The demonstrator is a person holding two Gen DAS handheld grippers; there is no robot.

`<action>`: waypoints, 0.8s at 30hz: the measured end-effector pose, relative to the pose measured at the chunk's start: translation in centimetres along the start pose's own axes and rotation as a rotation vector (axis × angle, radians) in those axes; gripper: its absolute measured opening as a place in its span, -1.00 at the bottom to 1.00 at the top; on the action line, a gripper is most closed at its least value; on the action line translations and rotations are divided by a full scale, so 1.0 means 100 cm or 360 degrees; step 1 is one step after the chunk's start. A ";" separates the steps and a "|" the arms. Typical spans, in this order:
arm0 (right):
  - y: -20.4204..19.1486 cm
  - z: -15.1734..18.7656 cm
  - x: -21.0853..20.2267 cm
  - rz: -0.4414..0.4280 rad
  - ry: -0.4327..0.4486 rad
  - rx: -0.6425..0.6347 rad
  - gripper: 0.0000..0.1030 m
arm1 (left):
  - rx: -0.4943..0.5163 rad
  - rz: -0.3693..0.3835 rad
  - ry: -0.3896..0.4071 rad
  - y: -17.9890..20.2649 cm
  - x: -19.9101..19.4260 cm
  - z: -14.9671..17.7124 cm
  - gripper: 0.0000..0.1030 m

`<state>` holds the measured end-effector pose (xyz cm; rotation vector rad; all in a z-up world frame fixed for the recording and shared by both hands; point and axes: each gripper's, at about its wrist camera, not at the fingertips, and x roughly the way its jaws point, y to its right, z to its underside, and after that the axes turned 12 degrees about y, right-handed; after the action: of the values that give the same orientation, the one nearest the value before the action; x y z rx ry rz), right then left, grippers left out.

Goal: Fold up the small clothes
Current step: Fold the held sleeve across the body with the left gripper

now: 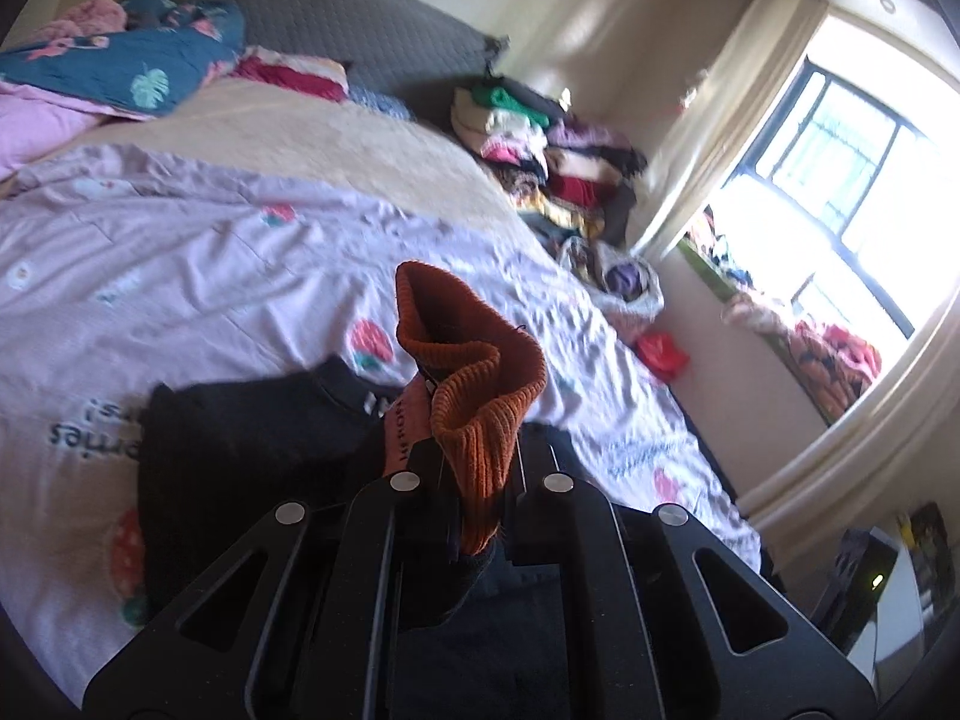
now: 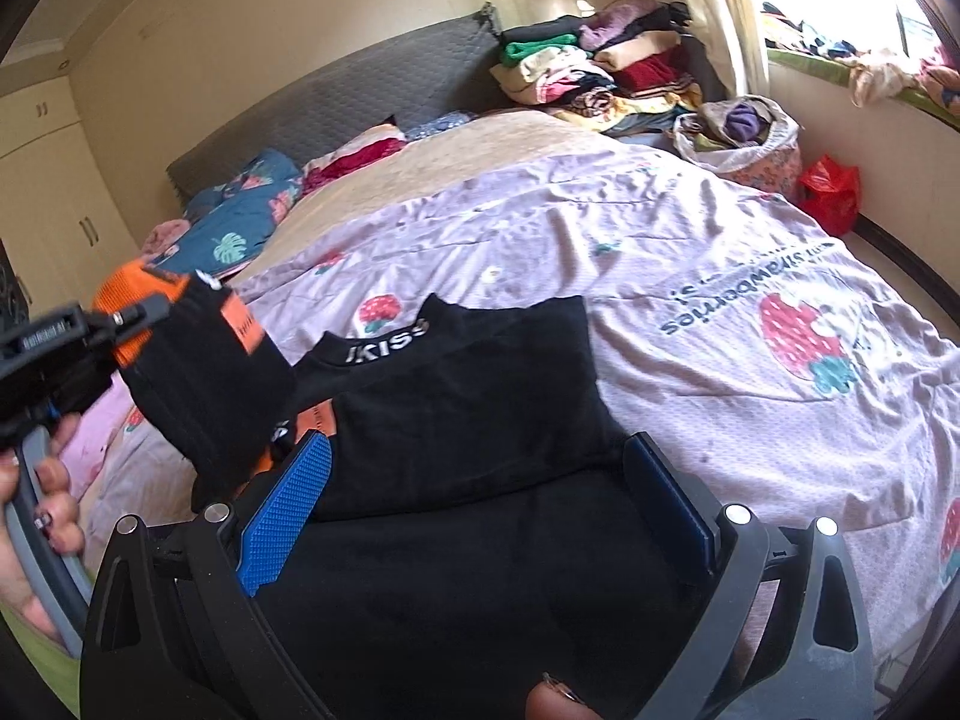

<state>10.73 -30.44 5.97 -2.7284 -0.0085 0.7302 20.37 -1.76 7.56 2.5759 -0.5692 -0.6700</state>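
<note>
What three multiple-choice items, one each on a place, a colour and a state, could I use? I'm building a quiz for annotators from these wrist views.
1. Where does the black top lie?
A. on the strawberry-print sheet
B. on the window ledge
C. on the clothes pile by the headboard

2. What colour is the ribbed cuff of the sock held up by the left tongs?
A. green
B. orange
C. white

3. How do the right tongs stand?
A. shut on the sock
B. shut on the black top
C. open, gripping nothing

Answers:
1 A: the top is spread flat on the strawberry-print sheet.
2 B: the left wrist view shows an orange cuff above the black foot.
3 C: the blue pads stand wide apart over the top.
</note>
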 end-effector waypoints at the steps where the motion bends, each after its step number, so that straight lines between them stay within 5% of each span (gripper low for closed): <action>1: 0.003 0.000 0.001 0.0008 -0.0002 0.0011 0.89 | 0.0003 0.0009 -0.0032 0.001 0.006 0.006 -0.94; 15: 0.037 0.002 0.011 0.0157 -0.0045 0.0124 0.89 | -0.0010 0.0131 -0.0448 0.005 0.075 0.073 -0.91; 19: 0.041 0.005 0.016 0.0180 -0.0067 0.0131 0.89 | -0.0043 0.0186 -0.0546 0.000 0.082 0.083 -0.20; 24: 0.037 0.009 0.027 0.0160 -0.0113 0.0118 0.89 | -0.0050 0.0237 -0.0504 -0.007 0.064 0.070 0.19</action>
<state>12.39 -33.45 2.84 -2.6470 0.1382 0.8379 21.99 -6.28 -0.68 2.3833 -0.8334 -1.0335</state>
